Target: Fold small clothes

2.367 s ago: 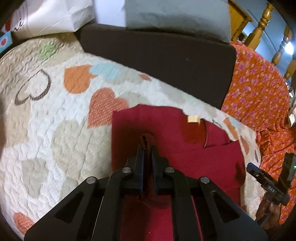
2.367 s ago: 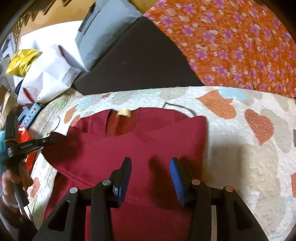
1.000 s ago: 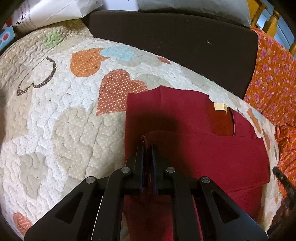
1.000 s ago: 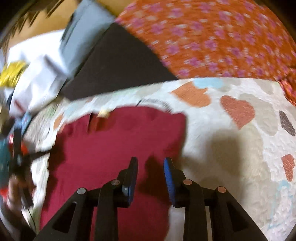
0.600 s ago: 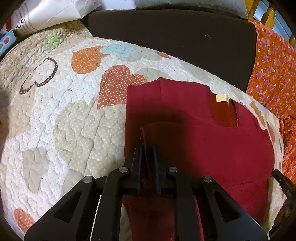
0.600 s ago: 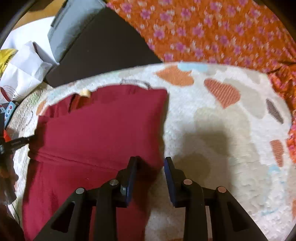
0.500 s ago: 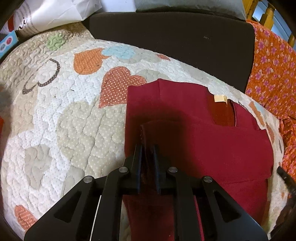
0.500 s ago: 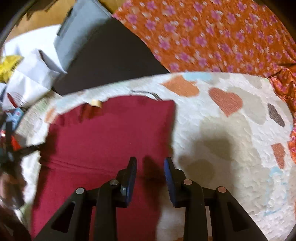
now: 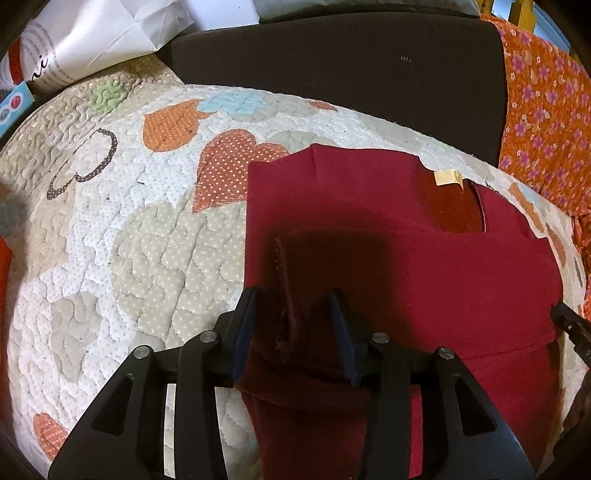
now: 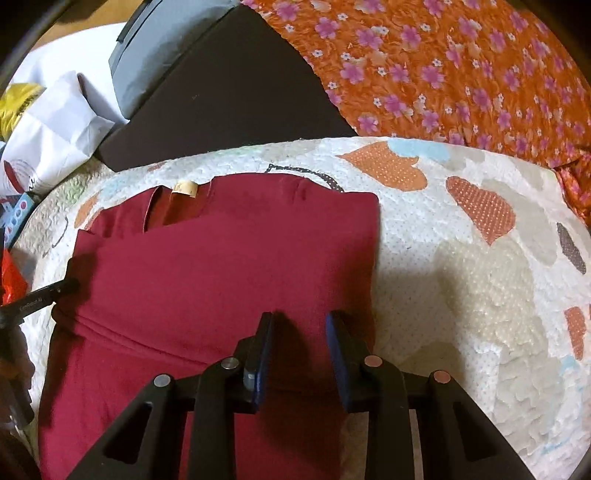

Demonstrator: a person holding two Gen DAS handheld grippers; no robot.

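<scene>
A dark red garment (image 9: 424,266) lies flat on a heart-patterned quilt (image 9: 129,221), its neck label (image 9: 447,178) at the far side and one sleeve folded across the body. My left gripper (image 9: 291,295) hovers over the garment's left edge with its jaws opening. A raised fold of red cloth stands between the pads, and neither pad presses it. In the right wrist view the red garment (image 10: 221,266) fills the left half. My right gripper (image 10: 299,317) is open just above the cloth near its right edge, nothing gripped. The left gripper's tip (image 10: 40,295) shows at the far left.
A dark brown cushion (image 9: 351,66) borders the quilt at the back. Orange flowered cloth (image 10: 461,74) lies at the back right. A white paper bag (image 9: 92,33) and a grey pillow (image 10: 155,62) sit at the back left. Bare quilt (image 10: 480,258) spreads right of the garment.
The left jaws, shut on the folded red cloth before, have spread and let it go. The right gripper has dropped closer to the garment's right edge.
</scene>
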